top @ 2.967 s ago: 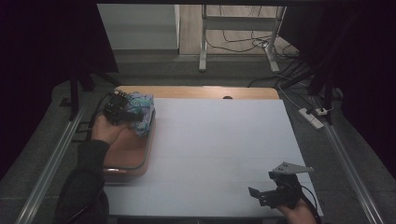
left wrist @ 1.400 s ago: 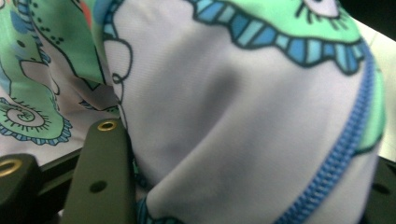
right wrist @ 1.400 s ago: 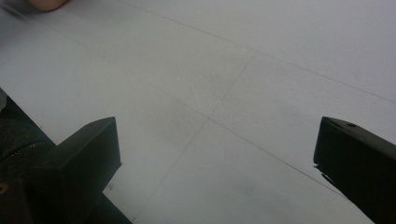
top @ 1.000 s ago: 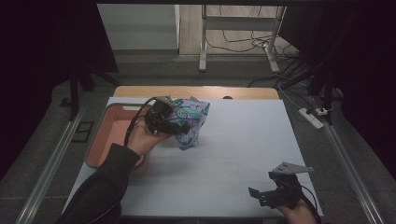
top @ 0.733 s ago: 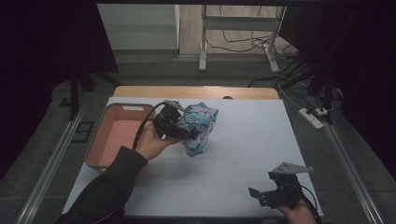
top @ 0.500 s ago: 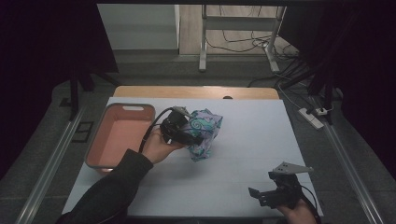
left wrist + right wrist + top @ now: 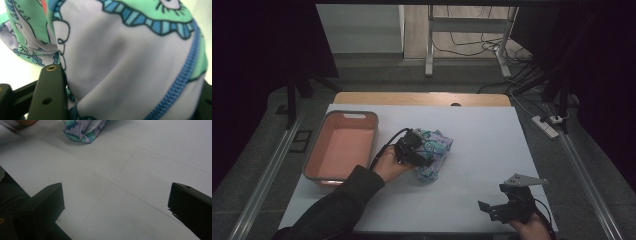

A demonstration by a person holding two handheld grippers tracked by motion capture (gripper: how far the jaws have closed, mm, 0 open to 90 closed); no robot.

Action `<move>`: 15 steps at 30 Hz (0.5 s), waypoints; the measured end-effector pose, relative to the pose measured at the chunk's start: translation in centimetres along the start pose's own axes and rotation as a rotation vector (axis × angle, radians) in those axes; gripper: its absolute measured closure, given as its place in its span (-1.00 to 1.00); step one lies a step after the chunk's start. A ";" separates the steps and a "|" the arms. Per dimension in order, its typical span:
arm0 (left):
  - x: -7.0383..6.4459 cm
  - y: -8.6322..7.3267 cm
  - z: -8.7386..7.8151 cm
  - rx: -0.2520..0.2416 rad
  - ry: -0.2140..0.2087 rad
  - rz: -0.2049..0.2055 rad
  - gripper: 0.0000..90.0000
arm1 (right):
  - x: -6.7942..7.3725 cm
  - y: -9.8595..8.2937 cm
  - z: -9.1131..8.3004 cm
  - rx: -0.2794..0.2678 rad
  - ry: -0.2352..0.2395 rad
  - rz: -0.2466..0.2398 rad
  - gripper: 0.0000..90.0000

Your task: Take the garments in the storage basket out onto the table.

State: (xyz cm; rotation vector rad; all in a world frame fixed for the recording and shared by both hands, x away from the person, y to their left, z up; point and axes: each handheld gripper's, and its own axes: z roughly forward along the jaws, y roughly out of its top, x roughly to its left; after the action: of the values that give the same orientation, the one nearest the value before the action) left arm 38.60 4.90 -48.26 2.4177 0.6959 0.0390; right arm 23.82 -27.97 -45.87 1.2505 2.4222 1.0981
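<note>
White sheeting covers the table (image 7: 472,130) in front of me, with dark floor and cables beyond its far edge. Starting at my left, I see the salmon-coloured tub (image 7: 341,145) sitting near the table's left edge, with nothing visible inside it. Just to the right of the tub my left hand (image 7: 388,164) reaches in, and the left gripper (image 7: 414,150) I hold is clamped on the patterned cloth (image 7: 434,150), a bunched bundle in lilac, mint green and blue. The bundle sits a little left of the table's middle, its lower end touching the white surface. From the left gripper view the fabric (image 7: 130,62) is pressed up close, wedged between my two black jaws, which are closed in on it with a thick fold between them; a blue stitched seam runs across the lilac panel. Further right, open white surface separates the bundle from my right gripper (image 7: 507,206), which sits near the front right corner, well apart from the cloth. In the right gripper view its jaws stand wide apart over bare sheeting, holding nothing, with the cloth (image 7: 83,128) far off at the top.
</note>
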 end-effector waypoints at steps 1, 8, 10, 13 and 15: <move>0.0 -0.1 0.2 0.003 0.001 0.004 -0.15 | 0.0 0.0 0.0 0.000 0.001 0.000 -0.98; 0.1 -0.6 1.8 0.019 -0.016 -0.014 -0.35 | 0.0 0.0 0.0 0.001 0.002 0.001 -0.98; 0.2 -0.7 2.2 0.015 -0.019 -0.010 -0.42 | 0.0 0.0 0.0 0.001 0.002 0.001 -0.98; 0.1 -0.9 2.8 0.015 -0.018 -0.005 -0.54 | 0.0 0.0 0.0 0.001 0.002 0.001 -0.98; 0.0 -0.9 3.0 0.019 -0.016 0.000 -0.61 | 0.0 0.0 0.0 0.001 0.002 0.001 -0.98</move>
State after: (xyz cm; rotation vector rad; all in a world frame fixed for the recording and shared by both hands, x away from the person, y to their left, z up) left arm 38.76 3.83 -51.16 2.4334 0.6916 0.0128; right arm 23.83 -27.98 -45.87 1.2509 2.4245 1.0995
